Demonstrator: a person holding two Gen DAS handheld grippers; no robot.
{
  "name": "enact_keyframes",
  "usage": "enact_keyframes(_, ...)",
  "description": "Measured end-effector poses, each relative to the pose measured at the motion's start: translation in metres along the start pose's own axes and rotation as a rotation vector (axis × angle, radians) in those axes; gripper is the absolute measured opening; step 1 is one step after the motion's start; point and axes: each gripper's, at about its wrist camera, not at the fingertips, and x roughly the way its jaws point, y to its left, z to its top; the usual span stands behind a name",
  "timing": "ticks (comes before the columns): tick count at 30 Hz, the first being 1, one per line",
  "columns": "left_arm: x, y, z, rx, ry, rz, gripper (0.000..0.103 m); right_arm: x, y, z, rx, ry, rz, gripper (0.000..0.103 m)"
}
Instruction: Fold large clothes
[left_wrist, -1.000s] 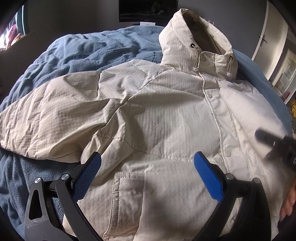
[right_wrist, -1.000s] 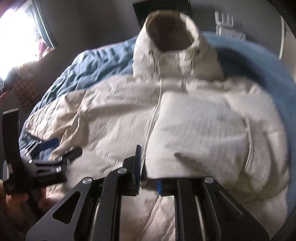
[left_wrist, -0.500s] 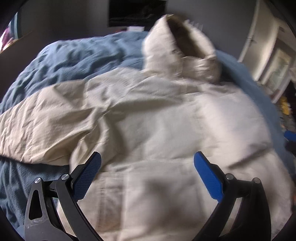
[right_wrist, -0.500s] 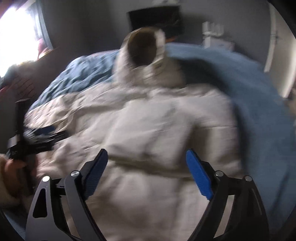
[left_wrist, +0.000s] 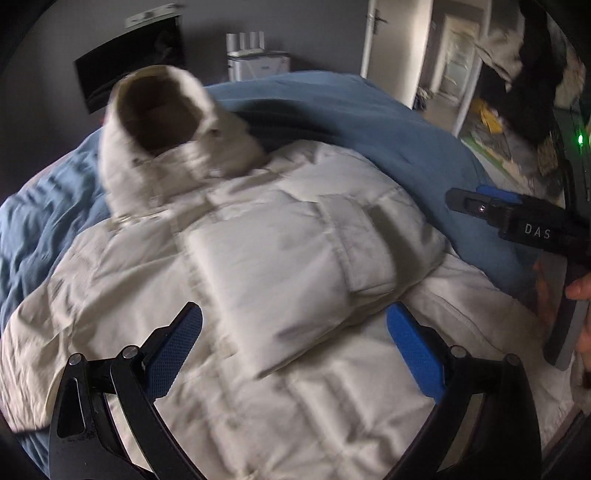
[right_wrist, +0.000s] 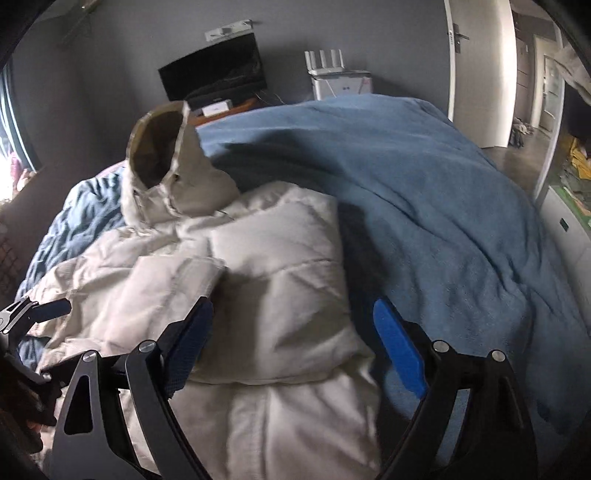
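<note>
A cream hooded puffer jacket (left_wrist: 258, 266) lies front-up on a blue blanket (left_wrist: 351, 122), hood (left_wrist: 159, 110) standing up at the far end. Its right sleeve is folded in across the chest (right_wrist: 280, 280). My left gripper (left_wrist: 295, 350) is open and empty, hovering above the jacket's lower front. My right gripper (right_wrist: 293, 339) is open and empty above the jacket's right edge, where it meets the blanket (right_wrist: 424, 206). The right gripper also shows at the right of the left wrist view (left_wrist: 517, 218). The left gripper shows at the left edge of the right wrist view (right_wrist: 26, 317).
The bed fills most of both views. Behind it a dark monitor (right_wrist: 214, 74) and a white router on a box (right_wrist: 340, 77) stand against the grey wall. A white door (right_wrist: 476, 70) and an open doorway lie at the right.
My right gripper has opened, let go of the sleeve and swung right to the jacket's edge. My left gripper stayed open and turned right, from the left half towards the folded sleeve.
</note>
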Motion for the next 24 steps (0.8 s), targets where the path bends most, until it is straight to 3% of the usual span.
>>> enact_keyframes(3,0.028,-0.021,-0.001,0.056,0.044,0.013,0.096,0.008,-0.012,-0.005,0.037,0.011,-0.007,0.084)
enact_keyframes(7,0.059,-0.036,-0.006,0.124,0.103,0.091,0.096,0.018,-0.02,-0.01,0.081,0.037,0.017,0.084)
enact_keyframes(9,0.069,-0.034,-0.007,0.136,0.124,0.129,0.085,0.019,-0.019,-0.012,0.082,0.042,0.025,0.084)
enact_keyframes(11,0.072,-0.023,-0.007,0.115,0.139,0.141,0.06,0.021,-0.017,-0.012,0.075,0.039,0.029,0.084)
enact_keyframes(12,0.069,-0.017,-0.006,0.095,0.133,0.112,0.058,0.021,-0.016,-0.012,0.072,0.037,0.029,0.084)
enact_keyframes(14,0.057,-0.006,-0.003,0.065,0.092,0.056,0.034,0.02,-0.014,-0.012,0.065,0.031,0.029,0.084)
enact_keyframes(16,0.042,0.004,-0.002,0.041,0.051,0.048,0.023,0.019,-0.012,-0.013,0.057,0.027,0.026,0.084)
enact_keyframes(24,-0.036,0.077,-0.013,-0.178,-0.078,0.047,0.017,0.015,0.003,-0.016,0.005,0.016,0.027,0.084)
